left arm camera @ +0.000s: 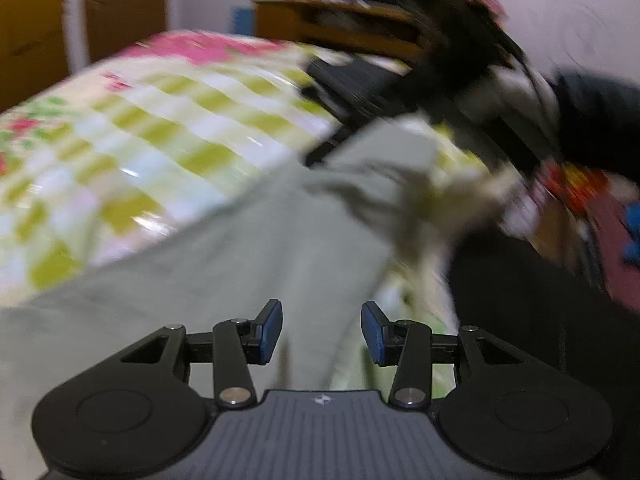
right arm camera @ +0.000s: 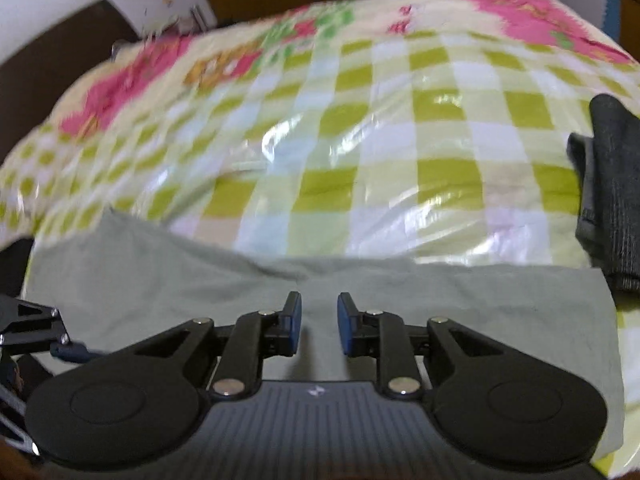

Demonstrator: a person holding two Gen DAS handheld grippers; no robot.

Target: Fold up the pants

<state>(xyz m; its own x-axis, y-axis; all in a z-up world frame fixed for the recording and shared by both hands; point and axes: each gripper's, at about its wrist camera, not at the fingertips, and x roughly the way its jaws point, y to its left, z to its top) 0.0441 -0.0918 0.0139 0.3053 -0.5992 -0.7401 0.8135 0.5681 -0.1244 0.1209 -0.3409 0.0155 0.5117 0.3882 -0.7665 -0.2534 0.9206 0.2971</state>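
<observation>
Pale grey-green pants (left arm camera: 240, 264) lie flat along the near edge of a bed; in the right wrist view they (right arm camera: 440, 300) stretch across the lower half. My left gripper (left arm camera: 322, 332) hovers open just above the cloth, nothing between its blue pads. My right gripper (right arm camera: 319, 328) is also open over the pants' middle, its pads closer together and empty. The left wrist view is blurred: a bunched, rumpled end of the pants (left arm camera: 420, 196) rises at the right, below the dark shape of the other gripper (left arm camera: 460, 92). Part of the left gripper (right arm camera: 40, 332) shows at the far left.
A shiny green-and-white checked cover with pink flowers (right arm camera: 360, 128) covers the bed. A dark grey folded garment (right arm camera: 612, 188) lies at the right edge. Wooden furniture (left arm camera: 340, 28) stands behind the bed. A person's dark sleeve (left arm camera: 600, 120) is at the right.
</observation>
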